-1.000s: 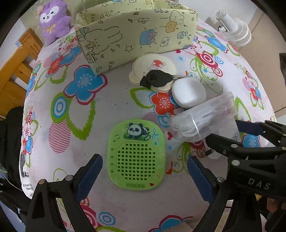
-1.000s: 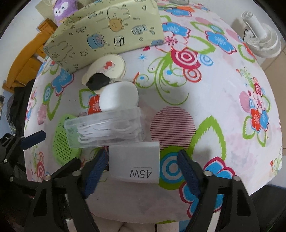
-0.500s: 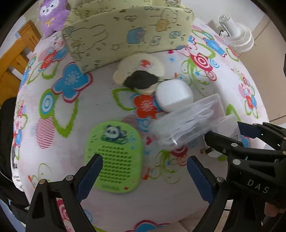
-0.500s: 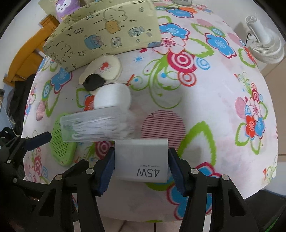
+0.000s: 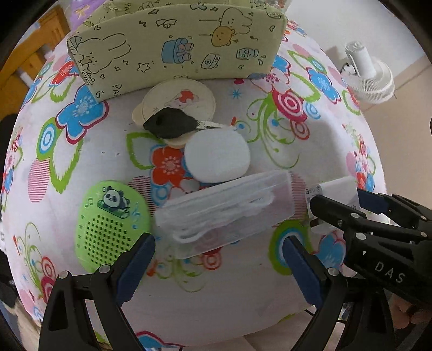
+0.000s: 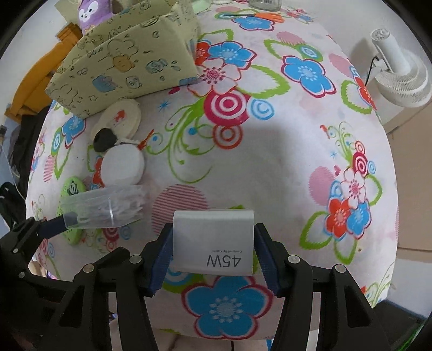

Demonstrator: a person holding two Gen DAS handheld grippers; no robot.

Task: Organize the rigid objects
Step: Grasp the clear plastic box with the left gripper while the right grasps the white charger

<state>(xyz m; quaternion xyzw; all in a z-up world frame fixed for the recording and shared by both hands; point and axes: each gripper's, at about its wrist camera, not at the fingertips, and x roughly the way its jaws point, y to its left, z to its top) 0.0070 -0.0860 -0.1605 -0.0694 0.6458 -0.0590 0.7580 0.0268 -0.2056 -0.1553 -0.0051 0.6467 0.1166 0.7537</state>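
A white fan (image 6: 399,78) stands far off to the right of the jaws, and a purple plush toy (image 6: 90,12) sits far ahead on the left.

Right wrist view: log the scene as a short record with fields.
surface: floral tablecloth
right gripper: jaws shut on the white 45W charger
left gripper: jaws open, either side of the clear plastic box
beside the box: green panda speaker, white rounded case
farther back: black car key lying on a cream round disc
container: yellow cartoon-print organizer box
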